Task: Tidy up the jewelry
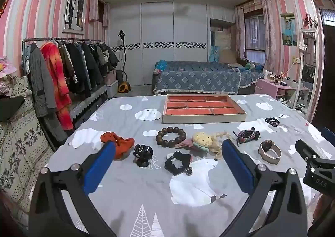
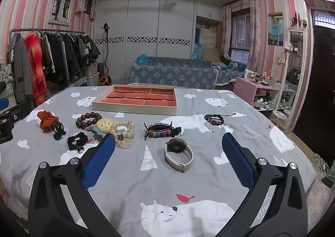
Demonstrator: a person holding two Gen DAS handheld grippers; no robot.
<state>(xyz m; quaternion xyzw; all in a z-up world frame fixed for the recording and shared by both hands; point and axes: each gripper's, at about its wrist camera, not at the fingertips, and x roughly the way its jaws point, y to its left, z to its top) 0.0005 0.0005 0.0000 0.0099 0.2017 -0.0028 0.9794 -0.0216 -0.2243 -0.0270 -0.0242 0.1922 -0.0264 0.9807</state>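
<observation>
Both grippers stand spread to their widest and empty, tilted gently down over the table (image 2: 209,184) with its bear-print cloth. The left gripper (image 1: 168,154) has nothing between its blue pads; the right gripper (image 2: 168,149) likewise touches nothing.

The jewelry tray (image 1: 204,119), red-lined and divided into compartments, lies flat at the far side of the table, its long axis running left to right. Everything else sits nearer than the tray: the orange scrunchie (image 1: 122,142) far to its left, the wooden bead bracelet (image 1: 170,137) just in front of it, the black claw clip (image 1: 143,154) and black scrunchie (image 1: 178,162) closer still. The watch (image 2: 178,154) lies on its side in front of the tray's right end, between the right gripper's fingers (image 2: 237,160) in that view, band looped. The dark cord bracelet (image 2: 214,119) rests right of the tray.
</observation>
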